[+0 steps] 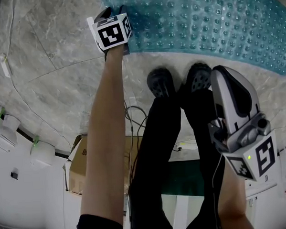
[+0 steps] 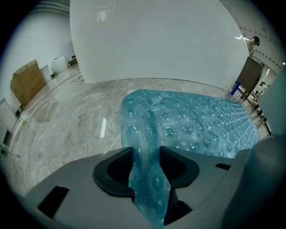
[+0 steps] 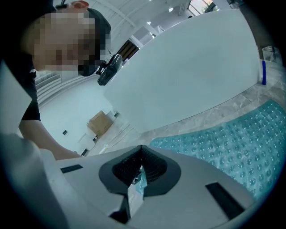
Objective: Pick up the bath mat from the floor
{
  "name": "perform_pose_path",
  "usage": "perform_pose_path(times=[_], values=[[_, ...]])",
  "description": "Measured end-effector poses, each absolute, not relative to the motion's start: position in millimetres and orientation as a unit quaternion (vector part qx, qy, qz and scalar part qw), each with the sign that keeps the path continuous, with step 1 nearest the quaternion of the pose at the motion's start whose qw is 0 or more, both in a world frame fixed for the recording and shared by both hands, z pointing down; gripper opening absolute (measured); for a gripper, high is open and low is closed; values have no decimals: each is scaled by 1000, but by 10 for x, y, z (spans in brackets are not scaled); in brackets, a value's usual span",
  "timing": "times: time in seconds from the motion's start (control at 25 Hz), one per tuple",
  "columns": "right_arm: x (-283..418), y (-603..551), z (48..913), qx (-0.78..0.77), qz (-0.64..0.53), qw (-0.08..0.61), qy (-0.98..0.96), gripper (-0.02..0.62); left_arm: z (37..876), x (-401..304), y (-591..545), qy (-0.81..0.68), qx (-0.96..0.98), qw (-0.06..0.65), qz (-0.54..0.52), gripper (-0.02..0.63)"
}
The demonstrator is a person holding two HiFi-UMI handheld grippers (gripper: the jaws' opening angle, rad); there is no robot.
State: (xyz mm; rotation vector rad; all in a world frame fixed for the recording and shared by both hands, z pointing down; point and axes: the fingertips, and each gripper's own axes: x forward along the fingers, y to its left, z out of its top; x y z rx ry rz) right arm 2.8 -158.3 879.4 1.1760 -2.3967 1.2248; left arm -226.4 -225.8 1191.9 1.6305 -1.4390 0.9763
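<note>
The left claw (image 2: 146,154) was clamped on the bath mat (image 2: 192,120). A raised fold of the mat's near corner filled the gap between the two dark pads and ran back into the claw's throat. The right claw (image 3: 139,176) stood with its jaws together and held nothing. In the head view it hung apart from the mat, over the person's legs.

I judged the step in hand to be the grasp itself. The corner was taken, but almost all of the mat still lay flat on the floor (image 1: 54,68). The next move seemed to call for a slow peel upward and back from that corner rather than a straight pull. If the bumps were suction cups gripping the stone, the pinched fold could slip out of the pads. The free claw could then take a second hold further along the edge.

The mat was translucent teal and looked like soft plastic. It bent easily at the pinch and was covered in rows of round, glossy bumps. It spread long and broad from the claw toward a white curved wall (image 2: 156,40) at its far edge. The floor was pale grey stone-look tile with faint veins and thin joints. The person's dark perforated shoes (image 1: 160,82) stood just beside the mat's near edge.
</note>
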Motion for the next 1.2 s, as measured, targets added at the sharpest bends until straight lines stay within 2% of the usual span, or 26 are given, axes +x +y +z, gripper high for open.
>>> perform_pose_path(times=[0.44,0.84,1.2], values=[[65,-1617,8747,398,397,103,-821,12,11766,-2035,-2198,-538,646,370,396,63],[75,-1658,8250,398,373,94,-833,12,11009,-1800,-1972,-508,659,394,390,55],[555,-1673,6993,425,365,96,-823,12,9839,-1111,-1786,-441,686,418,401,49]])
